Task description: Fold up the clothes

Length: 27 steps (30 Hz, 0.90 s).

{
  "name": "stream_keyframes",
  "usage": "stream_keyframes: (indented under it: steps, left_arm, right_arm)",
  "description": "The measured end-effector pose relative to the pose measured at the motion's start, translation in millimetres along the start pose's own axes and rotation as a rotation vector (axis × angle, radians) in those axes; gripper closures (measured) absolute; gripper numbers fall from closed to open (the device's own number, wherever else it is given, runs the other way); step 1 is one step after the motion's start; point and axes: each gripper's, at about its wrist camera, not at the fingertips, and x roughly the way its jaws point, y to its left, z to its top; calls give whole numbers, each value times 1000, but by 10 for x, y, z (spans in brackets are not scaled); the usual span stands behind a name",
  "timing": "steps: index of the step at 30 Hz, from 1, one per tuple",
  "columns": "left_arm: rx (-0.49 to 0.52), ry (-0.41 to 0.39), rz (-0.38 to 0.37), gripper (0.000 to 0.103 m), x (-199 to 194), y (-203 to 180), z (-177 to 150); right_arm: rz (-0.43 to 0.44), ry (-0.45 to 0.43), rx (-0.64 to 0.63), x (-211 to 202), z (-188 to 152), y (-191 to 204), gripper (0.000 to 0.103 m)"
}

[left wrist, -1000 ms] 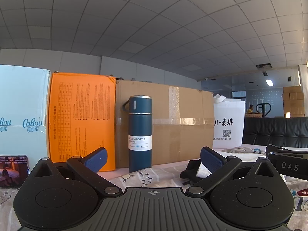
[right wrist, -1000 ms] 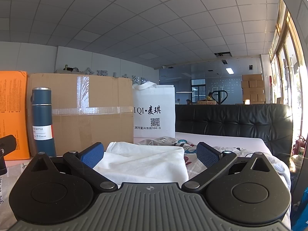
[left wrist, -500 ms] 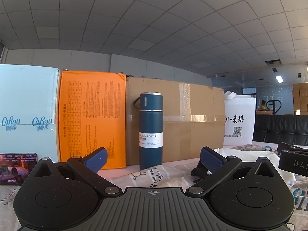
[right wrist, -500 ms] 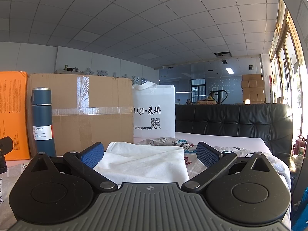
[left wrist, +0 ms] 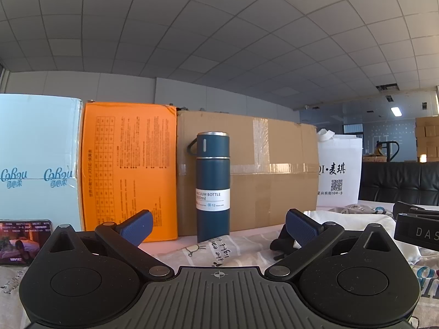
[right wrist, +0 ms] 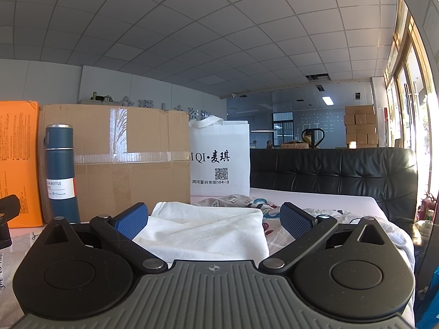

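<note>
A folded white garment [right wrist: 203, 230] lies on the printed sheet right in front of my right gripper [right wrist: 214, 216], which is open and empty, low over the table, its blue pads on either side of the cloth's near edge. The same garment shows at the right in the left wrist view [left wrist: 354, 222]. My left gripper [left wrist: 219, 226] is open and empty, low over the sheet, facing the blue bottle. The other gripper's black body [left wrist: 417, 231] shows at its right edge.
A blue vacuum bottle [left wrist: 212, 183] stands before a cardboard box [left wrist: 274, 172]. An orange box [left wrist: 129, 170], a pale blue box [left wrist: 38, 164] and a white bag [right wrist: 219, 159] line the back. A phone [left wrist: 22, 240] sits left. A black sofa [right wrist: 343, 175] lies behind.
My left gripper has swung slightly left, so the bottle and boxes have shifted right in its view. The right gripper has not moved.
</note>
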Motion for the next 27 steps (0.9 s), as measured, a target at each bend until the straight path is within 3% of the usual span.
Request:
stream_keyframes:
  steps: [27]
  left_arm:
    - [2, 5, -3, 0, 14, -7, -2]
  right_arm:
    - [9, 16, -4, 19, 3, 4, 0]
